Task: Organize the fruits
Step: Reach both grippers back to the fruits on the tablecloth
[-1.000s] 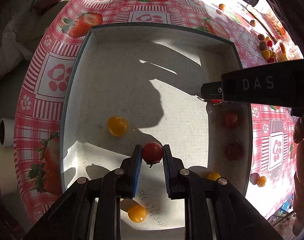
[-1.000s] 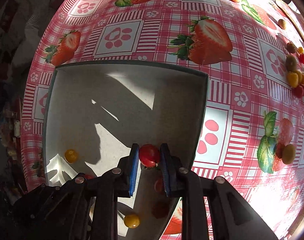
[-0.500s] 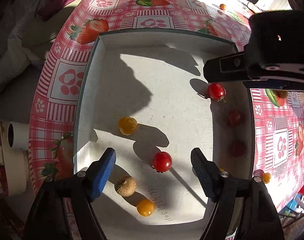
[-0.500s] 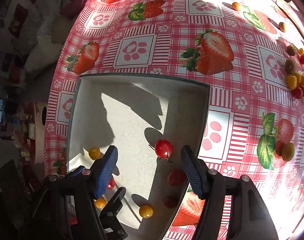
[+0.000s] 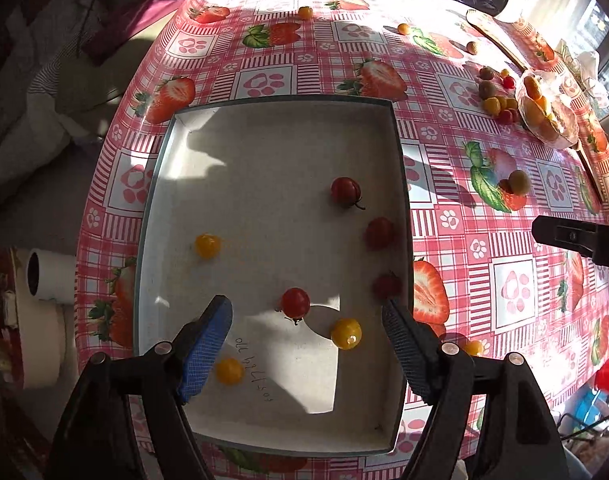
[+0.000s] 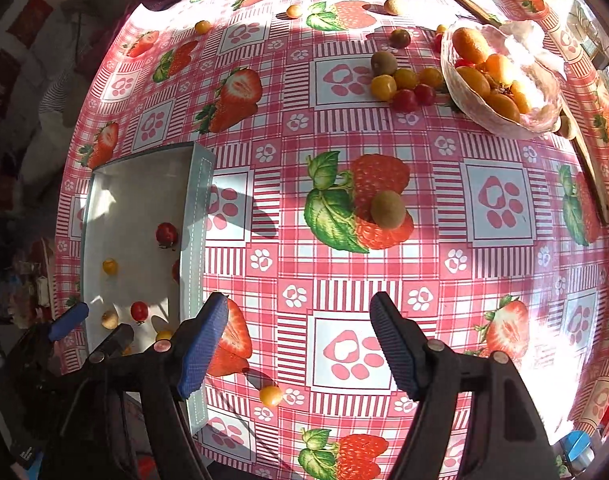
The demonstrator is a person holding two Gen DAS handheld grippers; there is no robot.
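Right wrist view has our right gripper (image 6: 298, 340) empty, fingers opening over the surface (image 6: 344, 284), so we'd centre on the kiwi (image 6: 388, 209) next. Left gripper (image 5: 306, 340) hangs spread above the tray (image 5: 400, 200) of cherry tomatoes (image 5: 295, 302).

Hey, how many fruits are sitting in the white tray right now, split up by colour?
In the white tray:
Red tomatoes: 4
Yellow tomatoes: 3
Tan round fruit: 1 (only the right wrist view shows it)
Total: 8
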